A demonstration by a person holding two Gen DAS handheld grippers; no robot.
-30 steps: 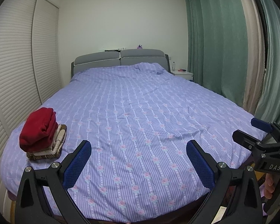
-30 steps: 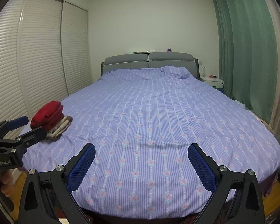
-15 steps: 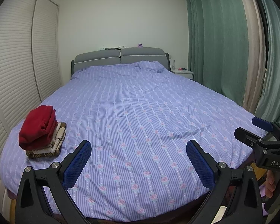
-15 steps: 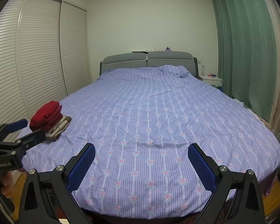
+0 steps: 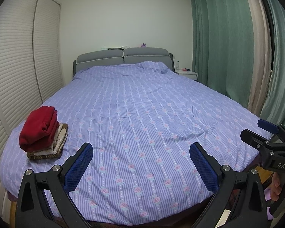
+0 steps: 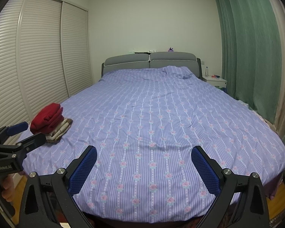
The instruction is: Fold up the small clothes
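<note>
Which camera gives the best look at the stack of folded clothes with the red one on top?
The left wrist view: the stack of folded clothes sits close and unobstructed, showing the red top piece, cream layers and brown bottom. In the right wrist view the stack is smaller, and the left gripper covers its near edge.

I observe a stack of folded clothes (image 5: 44,135), red garment (image 5: 39,128) atop cream and brown pieces, at the bed's near-left corner.
</note>
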